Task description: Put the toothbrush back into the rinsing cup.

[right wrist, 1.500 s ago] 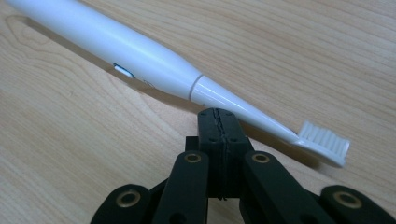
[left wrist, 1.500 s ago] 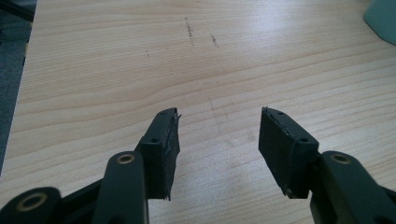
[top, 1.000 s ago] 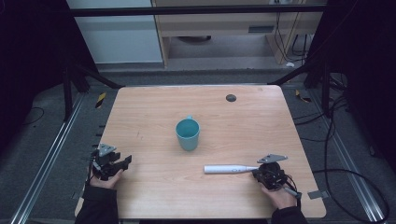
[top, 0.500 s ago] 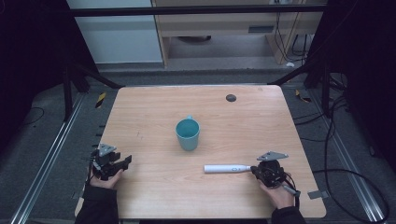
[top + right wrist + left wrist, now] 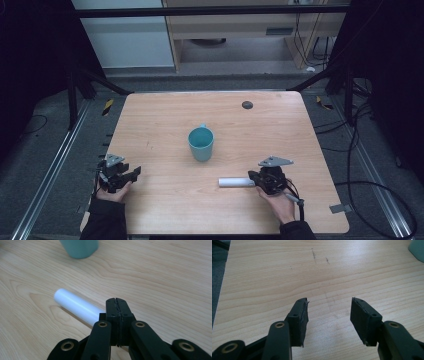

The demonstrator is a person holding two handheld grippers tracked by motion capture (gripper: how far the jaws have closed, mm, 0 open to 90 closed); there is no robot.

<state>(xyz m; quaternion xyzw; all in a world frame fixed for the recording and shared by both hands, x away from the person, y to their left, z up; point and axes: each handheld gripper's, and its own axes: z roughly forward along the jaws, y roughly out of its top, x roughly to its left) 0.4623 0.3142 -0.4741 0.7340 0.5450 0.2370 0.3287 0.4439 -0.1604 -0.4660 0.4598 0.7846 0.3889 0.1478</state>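
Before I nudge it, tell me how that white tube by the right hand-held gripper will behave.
The white tube is a smooth round cylinder lying on its side on the bare wooden table, so it will probably roll if pushed across its length. It looks rigid and straight, likely stiff. Its glossy surface may slip in a grip.

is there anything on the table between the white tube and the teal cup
Nothing visible. In the high view, bare wood separates the white tube from the teal cup. The right tongs sit at the tube's far end, jaws shut, not in that path.
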